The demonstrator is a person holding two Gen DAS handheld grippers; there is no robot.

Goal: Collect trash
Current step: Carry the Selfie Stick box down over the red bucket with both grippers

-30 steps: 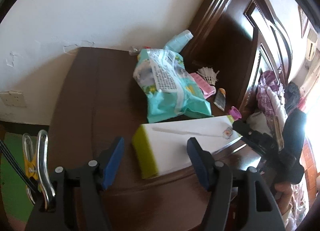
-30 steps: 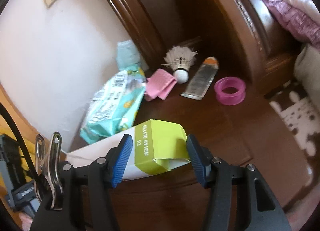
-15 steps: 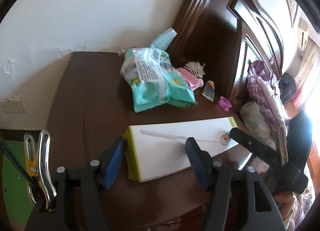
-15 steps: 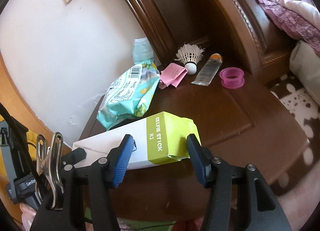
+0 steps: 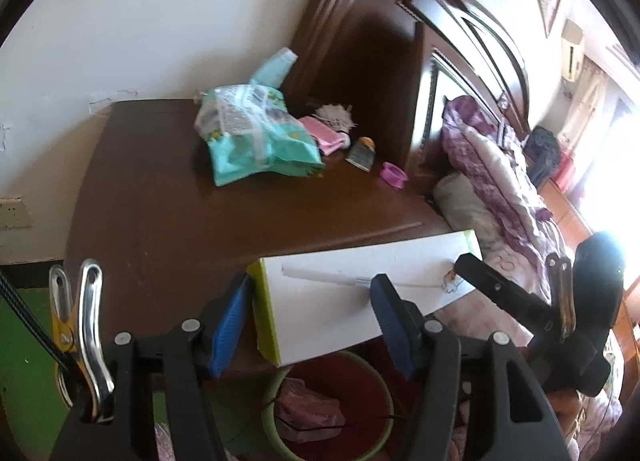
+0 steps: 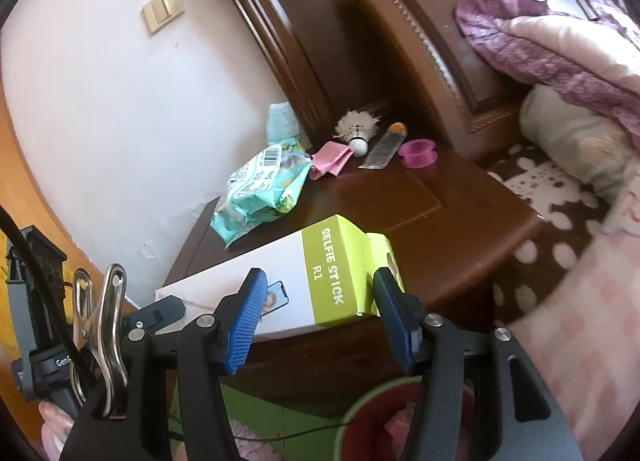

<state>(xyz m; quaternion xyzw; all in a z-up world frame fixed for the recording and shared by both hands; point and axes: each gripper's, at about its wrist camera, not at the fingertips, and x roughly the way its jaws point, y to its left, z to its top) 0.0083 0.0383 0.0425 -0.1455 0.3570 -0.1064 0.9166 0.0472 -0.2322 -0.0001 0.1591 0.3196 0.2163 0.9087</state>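
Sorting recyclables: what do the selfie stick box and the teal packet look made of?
The selfie stick box looks like printed paperboard: crisp folded edges, matte white and green faces. The teal packet seems thin plastic film, given its glossy crinkles and a barcode label.

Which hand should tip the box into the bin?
Left, probably: the left tongs hold the end of the white-and-green cardboard box right over the green-rimmed red bin; the right tongs hold the far end.

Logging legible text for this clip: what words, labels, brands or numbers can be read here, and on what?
"SELFIE STICK" on the green band of the box.
"R1" just below it on the same band.
"Gen", cut off, on the left gripper's black body, seen in the right wrist view.
The teal packet carries a barcode and print too small to read.
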